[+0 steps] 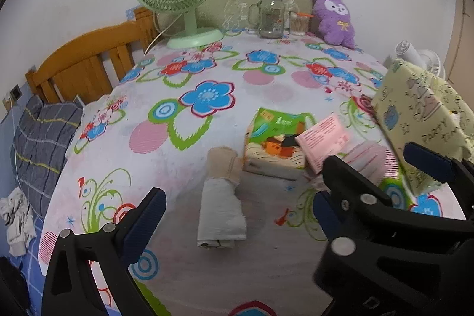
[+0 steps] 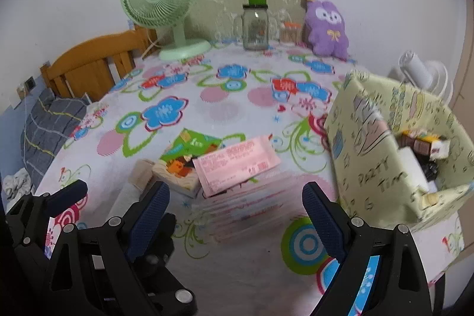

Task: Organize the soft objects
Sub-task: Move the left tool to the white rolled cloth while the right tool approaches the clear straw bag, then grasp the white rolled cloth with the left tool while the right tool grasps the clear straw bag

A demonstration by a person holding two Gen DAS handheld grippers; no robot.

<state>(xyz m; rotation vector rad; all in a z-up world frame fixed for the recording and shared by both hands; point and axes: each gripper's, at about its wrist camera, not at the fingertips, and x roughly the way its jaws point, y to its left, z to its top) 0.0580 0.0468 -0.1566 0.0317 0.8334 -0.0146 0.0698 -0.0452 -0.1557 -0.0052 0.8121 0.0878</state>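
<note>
Floral tablecloth (image 2: pixel 237 108); right tool (image 2: pixel 235 215) wide open, empty, above pink packs (image 2: pixel 251 203).

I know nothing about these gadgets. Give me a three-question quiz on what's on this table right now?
1. True or false: the right gripper has its jaws apart with nothing between them.
2. Which lies on top of the green tissue pack? A) the pink packet B) the rolled cloth C) the purple plush
3. Fill in: the green fan stands at the table's far ____ corner.

Key: 1 true; 2 A; 3 left.
</note>
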